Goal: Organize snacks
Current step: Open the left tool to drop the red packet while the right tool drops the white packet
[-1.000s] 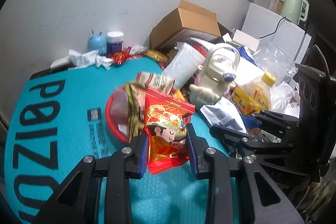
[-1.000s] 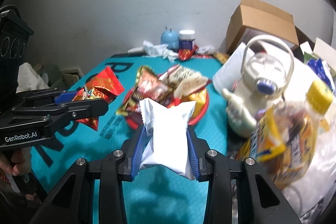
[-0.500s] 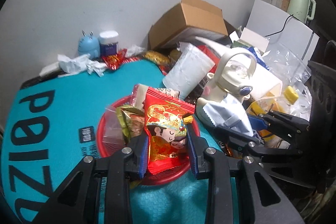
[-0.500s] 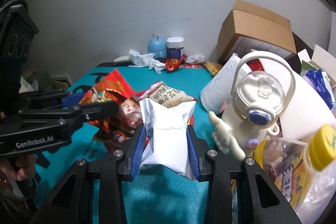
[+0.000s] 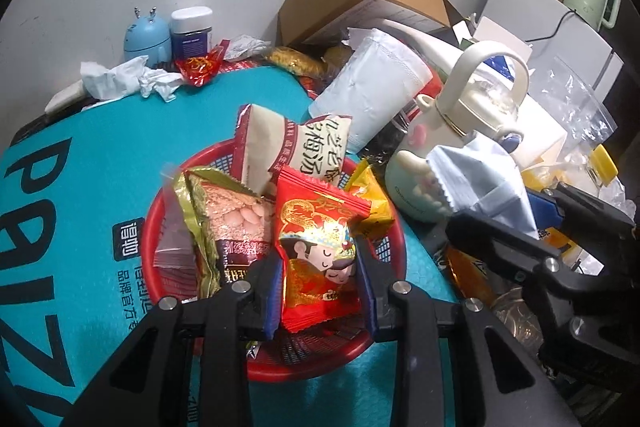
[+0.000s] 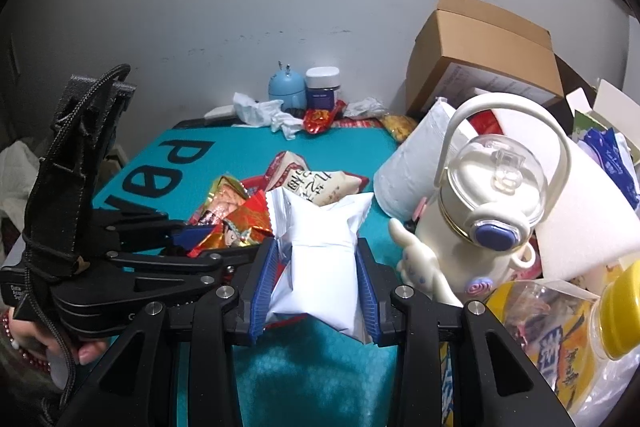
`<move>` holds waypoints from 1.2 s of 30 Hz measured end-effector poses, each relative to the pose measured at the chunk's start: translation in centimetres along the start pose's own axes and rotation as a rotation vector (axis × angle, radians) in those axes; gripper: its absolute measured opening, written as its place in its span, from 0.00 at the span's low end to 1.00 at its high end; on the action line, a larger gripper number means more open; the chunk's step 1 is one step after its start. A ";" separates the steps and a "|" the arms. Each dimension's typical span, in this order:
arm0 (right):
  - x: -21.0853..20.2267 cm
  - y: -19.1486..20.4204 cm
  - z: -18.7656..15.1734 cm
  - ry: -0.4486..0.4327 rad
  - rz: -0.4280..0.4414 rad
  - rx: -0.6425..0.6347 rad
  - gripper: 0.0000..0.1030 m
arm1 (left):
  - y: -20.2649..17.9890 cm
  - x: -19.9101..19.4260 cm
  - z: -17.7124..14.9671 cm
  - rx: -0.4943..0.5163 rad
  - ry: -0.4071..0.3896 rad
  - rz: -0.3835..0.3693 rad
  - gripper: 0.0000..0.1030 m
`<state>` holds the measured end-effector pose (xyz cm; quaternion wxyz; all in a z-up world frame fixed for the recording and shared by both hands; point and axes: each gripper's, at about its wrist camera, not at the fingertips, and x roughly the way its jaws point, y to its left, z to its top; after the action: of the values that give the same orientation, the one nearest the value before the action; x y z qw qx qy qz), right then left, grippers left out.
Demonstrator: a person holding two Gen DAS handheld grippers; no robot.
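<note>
Your left gripper (image 5: pixel 320 293) clamps a glossy red crinkled packet (image 5: pixel 320 251), long axis toward 12 o'clock, over the meshed red basket (image 5: pixel 384 315); your right gripper (image 6: pixel 316 291) clamps a smooth white pouch (image 6: pixel 320 259), likewise upright.

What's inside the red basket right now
The red basket holds a gold-edged peanut bar packet, a white-and-maroon packet and a yellow one. The packets hide whatever lies beneath them.

I am holding my left gripper (image 5: pixel 320 267) tilted downward, its blue pads pressing both sides of a red snack packet (image 5: pixel 320 251). My right gripper (image 6: pixel 316 267) is clamping a white packet (image 6: pixel 320 255) between its pads, just right of the left. My fingers (image 6: pixel 86 349) are wrapping the left handle.
</note>
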<state>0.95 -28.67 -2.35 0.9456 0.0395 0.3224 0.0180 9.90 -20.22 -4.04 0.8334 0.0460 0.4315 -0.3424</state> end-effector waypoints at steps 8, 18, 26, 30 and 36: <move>-0.5 0.1 0.3 -0.005 -0.010 -0.001 0.36 | 0.0 -1.1 0.4 -0.005 0.000 0.031 0.38; -0.7 1.1 1.0 -0.014 0.013 0.001 0.36 | 0.8 -5.0 0.1 -0.015 -0.074 0.103 0.40; 1.5 3.0 1.9 0.003 0.037 -0.015 0.36 | 3.0 -6.6 -0.1 -0.047 -0.096 0.171 0.40; 3.0 3.7 2.3 0.014 0.038 -0.023 0.36 | 4.1 -6.6 0.0 -0.051 -0.098 0.188 0.40; 5.4 3.6 2.6 0.047 0.041 -0.014 0.37 | 5.3 -5.8 0.4 -0.062 -0.090 0.195 0.40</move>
<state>6.77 -24.91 -3.26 0.9375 0.0391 0.3435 0.0407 11.11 -13.27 -0.65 0.8822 0.0465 0.3975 -0.2479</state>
